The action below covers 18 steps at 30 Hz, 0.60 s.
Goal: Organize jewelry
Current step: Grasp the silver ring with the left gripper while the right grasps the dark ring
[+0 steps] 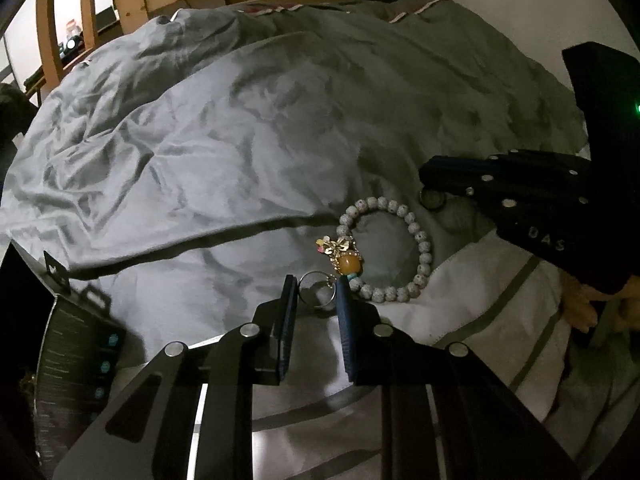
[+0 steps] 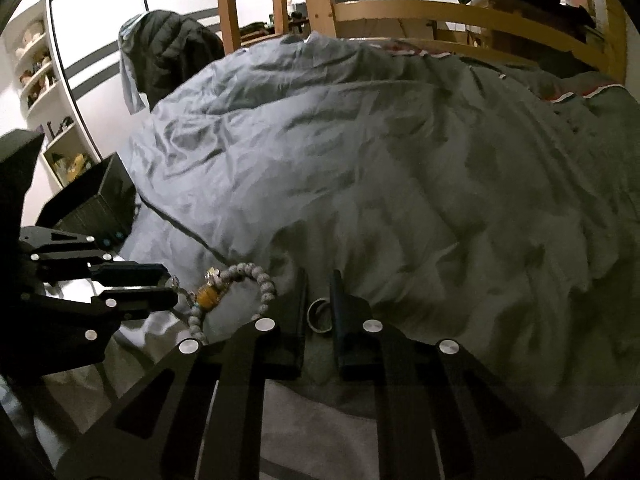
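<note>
A white beaded bracelet (image 1: 404, 248) with an amber bead and a gold butterfly charm (image 1: 340, 250) lies on the bed; it also shows in the right wrist view (image 2: 240, 288). My left gripper (image 1: 316, 292) has its jaws around a thin silver ring (image 1: 316, 290), touching it on both sides. My right gripper (image 2: 320, 312) is shut on a dark metal ring (image 2: 320, 314). In the left wrist view the right gripper (image 1: 430, 184) comes in from the right with that ring (image 1: 433, 199) under its tip. The left gripper (image 2: 168, 284) also shows in the right wrist view.
A rumpled grey duvet (image 1: 240, 140) covers the bed. A white pillow with grey stripes (image 1: 480, 312) lies under the jewelry. A black open box (image 2: 96, 200) stands at the left; it also shows in the left wrist view (image 1: 72, 344). A wooden bed frame (image 2: 440, 20) runs behind.
</note>
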Each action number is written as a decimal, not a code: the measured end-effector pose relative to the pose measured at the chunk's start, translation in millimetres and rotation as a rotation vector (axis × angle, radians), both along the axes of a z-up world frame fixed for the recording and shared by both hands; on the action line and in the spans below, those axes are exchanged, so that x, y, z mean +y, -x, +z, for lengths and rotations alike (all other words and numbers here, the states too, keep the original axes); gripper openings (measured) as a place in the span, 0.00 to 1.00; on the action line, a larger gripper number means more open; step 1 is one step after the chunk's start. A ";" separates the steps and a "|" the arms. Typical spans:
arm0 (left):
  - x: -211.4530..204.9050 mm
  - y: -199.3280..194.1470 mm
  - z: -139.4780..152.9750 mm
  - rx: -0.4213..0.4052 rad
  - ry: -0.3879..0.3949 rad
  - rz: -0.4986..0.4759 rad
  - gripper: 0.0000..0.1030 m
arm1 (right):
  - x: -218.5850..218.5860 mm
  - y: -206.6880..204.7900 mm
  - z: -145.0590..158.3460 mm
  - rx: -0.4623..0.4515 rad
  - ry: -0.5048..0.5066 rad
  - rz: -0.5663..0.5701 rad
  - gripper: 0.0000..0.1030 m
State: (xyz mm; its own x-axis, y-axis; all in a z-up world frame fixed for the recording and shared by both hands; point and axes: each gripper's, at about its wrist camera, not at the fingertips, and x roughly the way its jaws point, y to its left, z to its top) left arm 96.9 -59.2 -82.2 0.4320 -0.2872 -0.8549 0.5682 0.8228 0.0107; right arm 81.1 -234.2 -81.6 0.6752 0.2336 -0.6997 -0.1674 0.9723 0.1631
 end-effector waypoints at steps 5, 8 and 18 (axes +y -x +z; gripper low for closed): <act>0.4 0.0 0.7 -0.009 -0.020 0.014 0.19 | -11.4 0.9 5.6 -0.021 -0.045 -0.019 0.08; 0.2 -0.6 2.4 -0.013 -0.018 0.016 0.19 | -23.7 1.2 9.0 -0.026 -0.116 -0.036 0.08; 1.0 -1.0 2.9 -0.010 -0.015 0.012 0.19 | -4.1 5.2 7.9 -0.040 -0.013 0.009 0.51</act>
State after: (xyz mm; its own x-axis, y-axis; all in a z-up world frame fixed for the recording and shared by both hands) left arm 97.9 -58.2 -79.3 0.4435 -0.2690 -0.8549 0.5584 0.8290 0.0288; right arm 75.9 -238.3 -73.8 0.7005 0.2487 -0.6689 -0.1831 0.9686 0.1684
